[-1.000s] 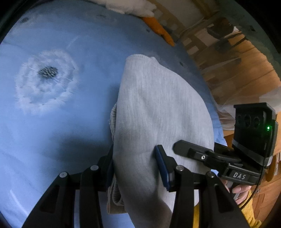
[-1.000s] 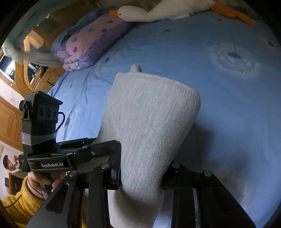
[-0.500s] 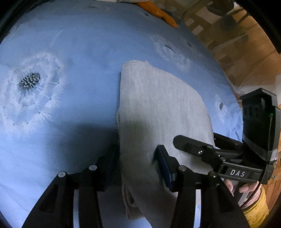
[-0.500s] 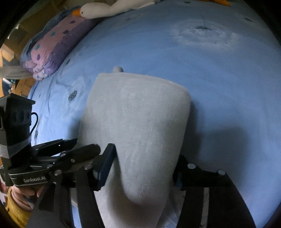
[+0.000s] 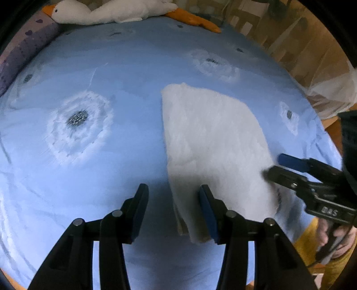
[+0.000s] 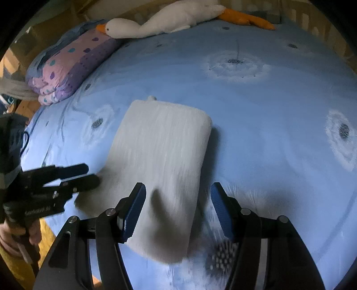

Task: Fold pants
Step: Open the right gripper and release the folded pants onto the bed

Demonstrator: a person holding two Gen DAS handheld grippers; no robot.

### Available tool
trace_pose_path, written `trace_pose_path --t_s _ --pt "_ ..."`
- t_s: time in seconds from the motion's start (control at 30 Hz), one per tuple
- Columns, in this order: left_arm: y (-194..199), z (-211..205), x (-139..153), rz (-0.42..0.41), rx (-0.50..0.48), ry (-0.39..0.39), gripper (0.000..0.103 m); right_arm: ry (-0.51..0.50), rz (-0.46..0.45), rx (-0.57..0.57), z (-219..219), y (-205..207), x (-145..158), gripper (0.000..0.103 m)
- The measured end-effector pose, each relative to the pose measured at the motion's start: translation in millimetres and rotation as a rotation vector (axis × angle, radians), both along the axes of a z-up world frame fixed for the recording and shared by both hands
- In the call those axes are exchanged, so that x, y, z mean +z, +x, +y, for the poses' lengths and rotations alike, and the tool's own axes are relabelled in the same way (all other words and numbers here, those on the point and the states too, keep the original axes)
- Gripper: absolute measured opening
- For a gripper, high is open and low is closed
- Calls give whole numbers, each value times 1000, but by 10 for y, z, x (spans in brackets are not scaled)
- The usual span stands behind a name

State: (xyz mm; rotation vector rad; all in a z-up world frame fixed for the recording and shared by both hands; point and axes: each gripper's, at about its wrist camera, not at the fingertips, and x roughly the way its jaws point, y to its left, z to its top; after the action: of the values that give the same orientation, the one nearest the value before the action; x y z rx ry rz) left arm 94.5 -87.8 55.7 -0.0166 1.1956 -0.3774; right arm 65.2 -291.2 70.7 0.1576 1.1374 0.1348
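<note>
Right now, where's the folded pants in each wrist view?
Left wrist: pants right of centre, flat on the bedsheet, near end beside the right finger of the open left gripper.
Right wrist: pants centre-left, near end between the fingers of the open right gripper.
Shared landmark: goose plush at the far edge of the bed.

Motion blurs the pants (image 6: 160, 156) and the lettering on the right gripper (image 5: 290, 167).
</note>
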Motion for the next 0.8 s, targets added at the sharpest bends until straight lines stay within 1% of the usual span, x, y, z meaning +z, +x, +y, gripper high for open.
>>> trace_pose_path --t_s 0.13,0.23,0.27,0.3,0.33,0.37,0.4,0.47,0.63,0.8 --pt "-91 50 -124 9 -6 27 50 -38 27 6 41 -228 -130 61" --pt "-101 62 -182 -2 -5 40 58 -57 53 -4 67 -288 -300 62" --pt "-105 71 -202 -10 -5 51 62 -61 60 -18 57 -298 -365 66" --pt "-110 72 -218 -16 -5 59 65 -60 57 -31 41 -305 -414 72" --pt "-111 80 -233 -21 -4 62 66 -60 51 -44 23 -304 -444 76" --pt "-114 98 -248 -19 2 57 66 -56 46 -60 -5 -309 -479 82" --pt "-122 117 -257 -16 11 49 67 -43 43 -75 -37 -317 -506 86" --pt "-146 131 -260 -17 22 50 67 -15 37 -89 -82 -343 -524 87" --pt "-317 218 -202 -32 25 92 66 -34 49 -84 -67 -430 -449 87" --pt "-433 296 -174 -23 63 127 66 -39 32 -82 -65 -601 -293 86"
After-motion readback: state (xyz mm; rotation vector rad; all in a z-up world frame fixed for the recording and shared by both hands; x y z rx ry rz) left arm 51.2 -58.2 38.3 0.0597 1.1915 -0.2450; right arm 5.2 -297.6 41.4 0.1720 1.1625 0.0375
